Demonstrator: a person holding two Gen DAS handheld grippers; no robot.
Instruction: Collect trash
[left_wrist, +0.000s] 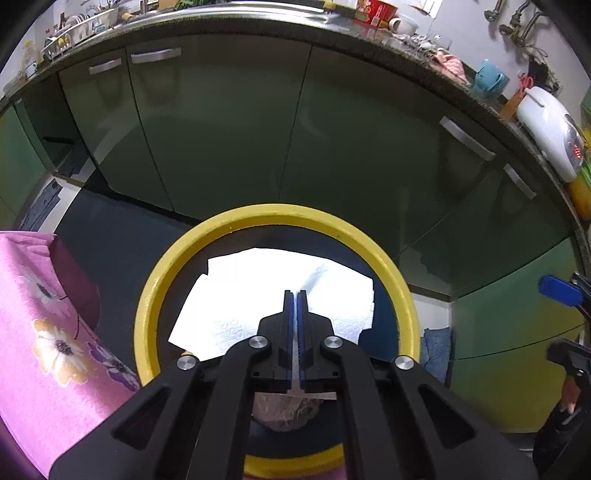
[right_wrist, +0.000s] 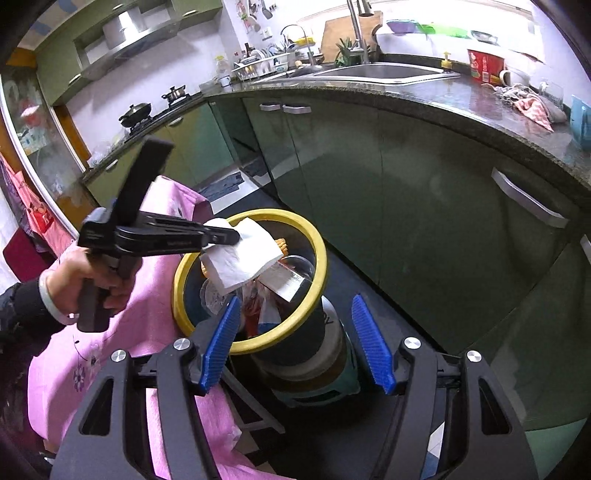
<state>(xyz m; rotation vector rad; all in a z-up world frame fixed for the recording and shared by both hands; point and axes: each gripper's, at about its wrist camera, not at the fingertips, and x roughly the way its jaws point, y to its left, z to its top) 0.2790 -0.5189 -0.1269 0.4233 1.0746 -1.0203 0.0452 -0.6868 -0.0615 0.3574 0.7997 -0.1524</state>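
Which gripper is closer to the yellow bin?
Left. The left gripper holds a napkin right over the bin; the right gripper hangs open, back from its rim.

Daylight from window behind sink (right_wrist: 373, 70), blown out. Paper towel (left_wrist: 273, 299) overexposed in left view. Cabinets (left_wrist: 221, 125) dim, glossy reflections. Strong fisheye bending, dark corners.

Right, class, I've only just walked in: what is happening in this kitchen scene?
A person is collecting trash with a handheld gripper in each hand. The left gripper is shut on a white paper towel and holds it above the open yellow-rimmed bin, which already has wrappers and other rubbish inside. The towel has not been dropped in yet. The right gripper is open and empty, hanging just above the near side of the bin. A pink flowered cloth lies beside the bin.
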